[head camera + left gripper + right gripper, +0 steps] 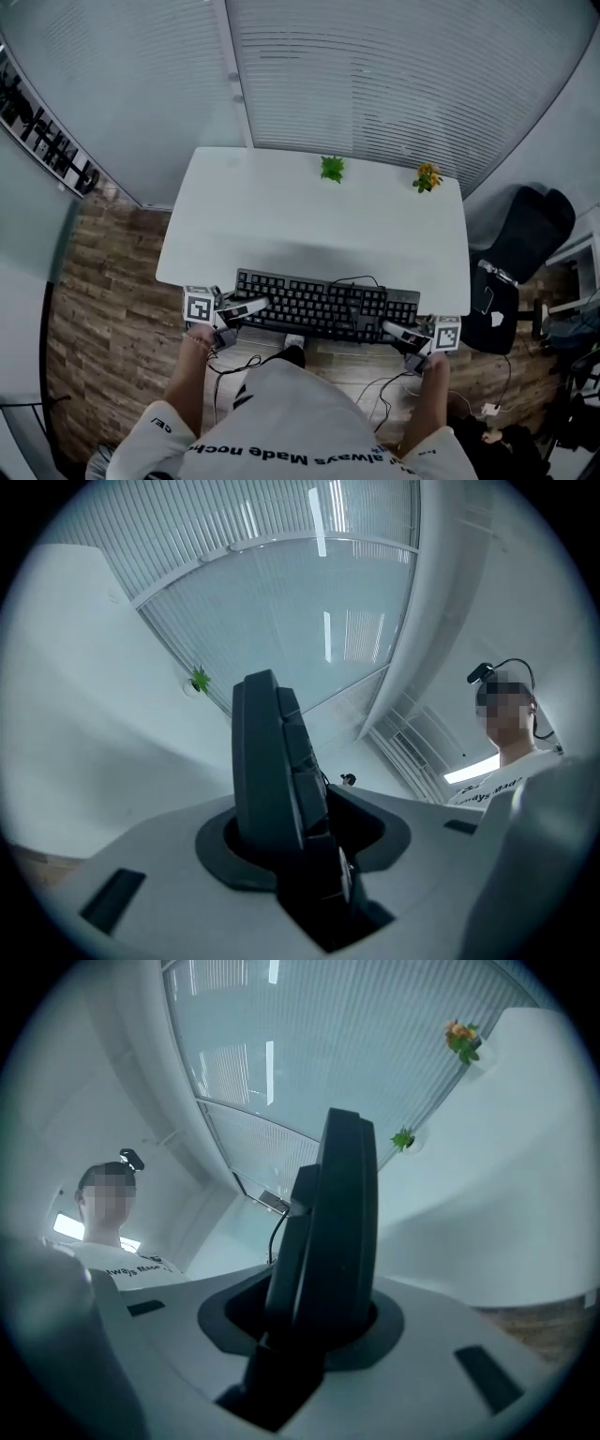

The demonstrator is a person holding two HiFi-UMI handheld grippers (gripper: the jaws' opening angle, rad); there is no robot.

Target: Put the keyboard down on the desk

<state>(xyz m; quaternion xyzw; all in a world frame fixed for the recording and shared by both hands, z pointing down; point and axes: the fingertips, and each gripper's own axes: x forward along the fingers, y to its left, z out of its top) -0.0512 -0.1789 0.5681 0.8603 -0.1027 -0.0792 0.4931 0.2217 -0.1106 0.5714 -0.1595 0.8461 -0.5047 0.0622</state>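
The left gripper (pixel 255 306) is clamped on the left end of the keyboard (pixel 323 302). Its jaws are only narrowly apart, and the left gripper view shows the keyboard's edge (pixel 272 771) filling the gap between them. The right gripper (pixel 394 329) grasps the right end the same way, jaws narrowly parted and pressed on the thin edge (pixel 337 1232). The keyboard lies level, keys up, over the near edge of the desk (pixel 281 216) and lengthwise along it; whether it touches the desk cannot be told. A black cable (pixel 361 281) loops over its right part. At the desk's far edge stand a green plant (pixel 332 169) and an orange plant (pixel 427 177), well apart from the keyboard
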